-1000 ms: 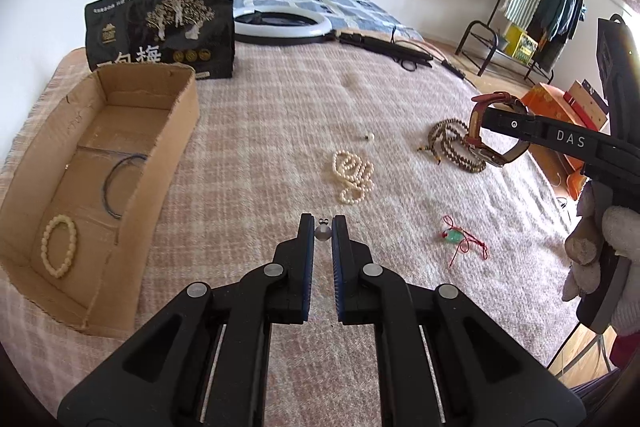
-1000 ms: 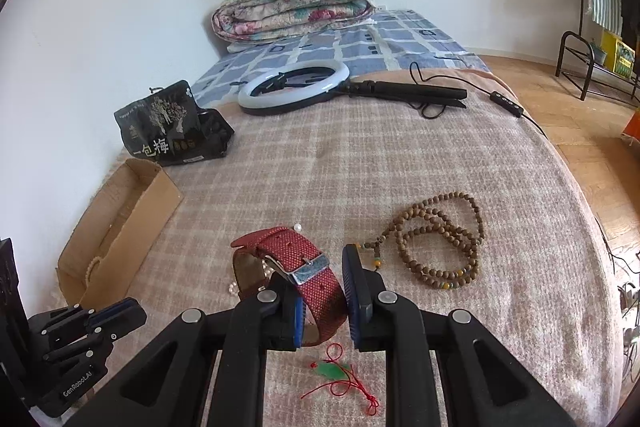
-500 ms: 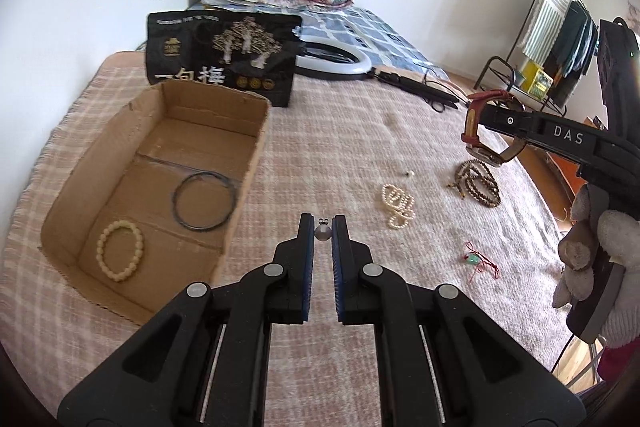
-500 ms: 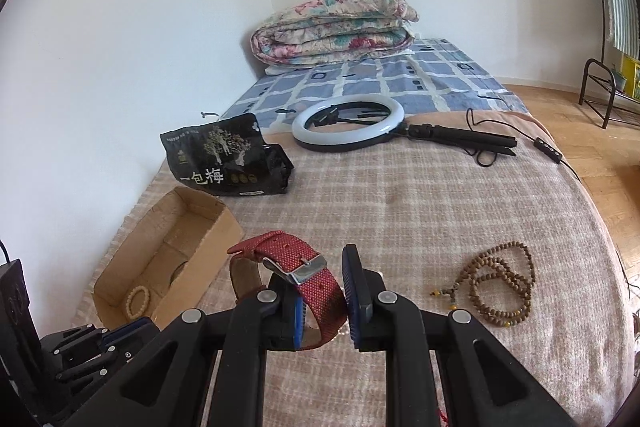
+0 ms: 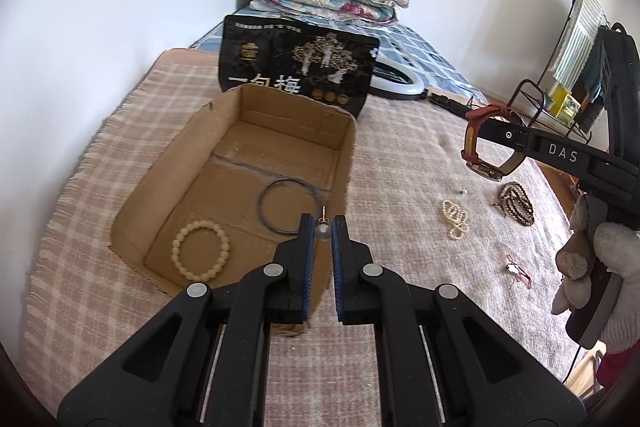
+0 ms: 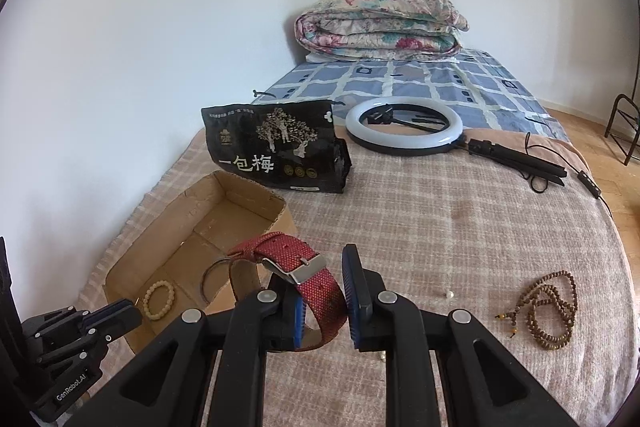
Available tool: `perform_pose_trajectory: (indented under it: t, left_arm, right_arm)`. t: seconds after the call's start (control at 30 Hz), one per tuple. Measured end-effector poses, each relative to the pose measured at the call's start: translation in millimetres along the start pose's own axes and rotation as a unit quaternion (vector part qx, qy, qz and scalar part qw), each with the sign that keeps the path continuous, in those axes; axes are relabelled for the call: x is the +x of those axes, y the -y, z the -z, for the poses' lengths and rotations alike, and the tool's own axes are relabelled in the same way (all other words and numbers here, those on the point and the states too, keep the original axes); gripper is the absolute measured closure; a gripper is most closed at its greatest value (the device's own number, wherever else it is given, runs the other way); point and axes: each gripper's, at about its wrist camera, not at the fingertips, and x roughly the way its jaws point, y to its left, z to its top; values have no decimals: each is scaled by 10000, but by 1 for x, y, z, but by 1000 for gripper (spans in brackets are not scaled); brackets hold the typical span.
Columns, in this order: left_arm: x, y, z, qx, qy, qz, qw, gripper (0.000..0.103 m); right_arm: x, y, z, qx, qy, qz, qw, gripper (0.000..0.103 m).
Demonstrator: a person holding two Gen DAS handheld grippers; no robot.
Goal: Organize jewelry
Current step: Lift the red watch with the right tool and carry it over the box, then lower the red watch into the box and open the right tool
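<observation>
Pearl earring pinched in left claw, red watch clamped in right claw

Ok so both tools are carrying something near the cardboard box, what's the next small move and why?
Probably ease the left tool a little further forward over the open cardboard box and open it. It pinches a small grey pearl earring just at the box's near wall, where a cream bead bracelet and thin dark ring already lie. The right tool, gripping the red woven-strap watch, can follow.
</observation>
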Motion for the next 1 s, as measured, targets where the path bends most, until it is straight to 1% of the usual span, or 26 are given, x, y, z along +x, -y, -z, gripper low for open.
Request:
perform_pose_trajectory:
  t: [0.37, 0.6, 0.9, 1.0]
  left_arm:
    - [2, -32, 7, -179, -113, -202, 9996, 96]
    - [5, -47, 9, -289, -171, -296, 9990, 97]
    - [7, -49, 9, -268, -185, -328, 9989, 96]
    - [8, -50, 9, -246, -213, -365, 9988, 96]
  right_arm:
    - [36, -51, -10, -147, -90, -318, 9993, 88]
    - [63, -82, -5, -274, -261, -512, 9980, 88]
    - [85, -101, 0, -377, -405, -569, 9968, 88]
    - [89, -103, 2, -380, -459, -593, 9965, 84]
